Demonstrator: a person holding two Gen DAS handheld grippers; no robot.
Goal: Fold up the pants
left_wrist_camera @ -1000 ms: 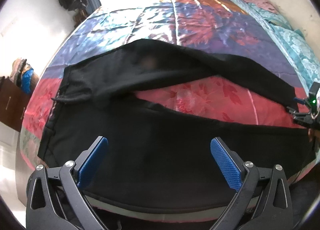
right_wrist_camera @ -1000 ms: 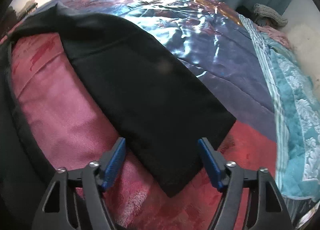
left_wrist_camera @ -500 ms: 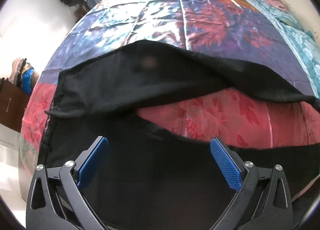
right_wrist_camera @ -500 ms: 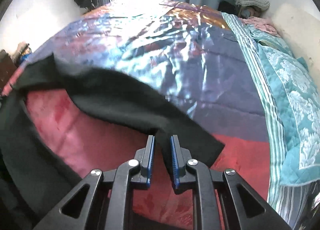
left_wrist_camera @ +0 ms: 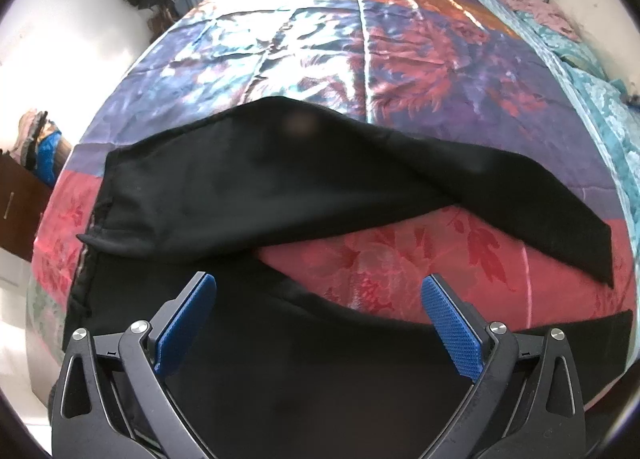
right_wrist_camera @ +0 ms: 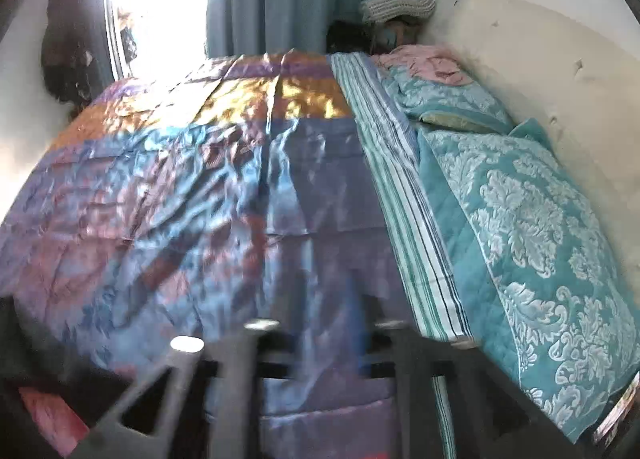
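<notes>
A: Where are the black pants right now?

B: Spread on the patchwork bedspread, near the edge closest to us. The waist sits toward the left in the left wrist view, and the two legs run off to the right, so the long axis lies across the bed. The far leg angles away, its cuff lying on the red patch, well apart from the near leg.

A: And the tongs?

B: The left gripper is released, jaws wide, hovering above the near leg with nothing between the pads. The right gripper is blurred in its own view; its jaws have just been opening, with bedspread visible through the gap and no cloth in them, so I judge it released.

A: So what does the step need?

B: Probably bringing one leg onto the other. The legs form a V, so I'd take the far cuff and the waist corner together and carry that leg toward us until inseams and cuffs match, keeping the cloth taut so no crease gets trapped.

A: Beyond that?

B: Teal pillows against the right wall.
</notes>
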